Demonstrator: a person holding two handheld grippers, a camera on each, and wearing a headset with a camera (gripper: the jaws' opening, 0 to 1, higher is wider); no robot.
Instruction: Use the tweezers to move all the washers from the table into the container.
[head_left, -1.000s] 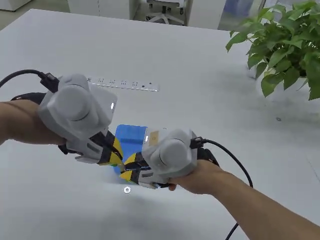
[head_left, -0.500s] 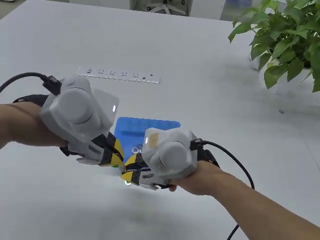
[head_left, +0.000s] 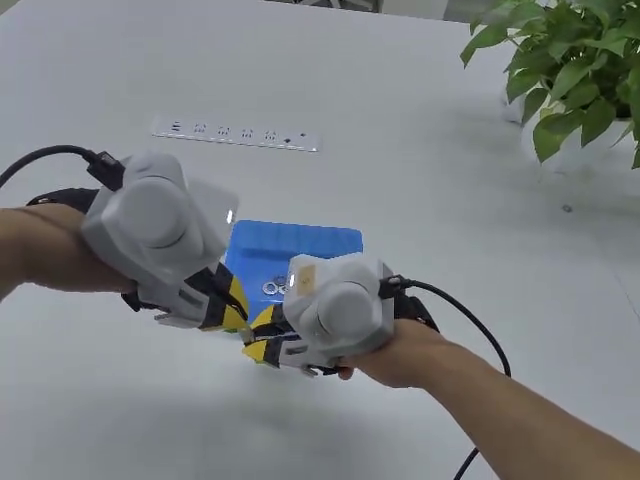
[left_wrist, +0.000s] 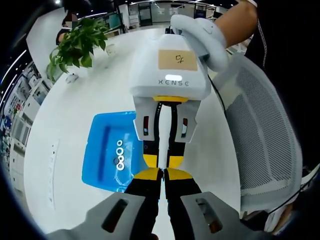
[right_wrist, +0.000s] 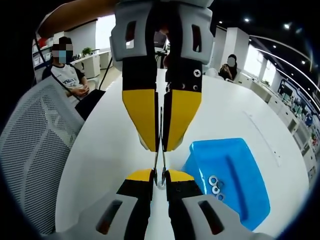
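Metal tweezers are clamped by both the left gripper and the right gripper, jaws closed tip to tip, with washers in the blue container just beside those tips; should either grip be eased unevenly, the tweezers could be dropped.

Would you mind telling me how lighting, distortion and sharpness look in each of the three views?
Head view: soft even light, white table washed out, no hard shadows. Left gripper view: strong fisheye bending, washers in the blue container look sharp. Right gripper view: same bending, bright ceiling lamps, tweezers thin against the jaws.
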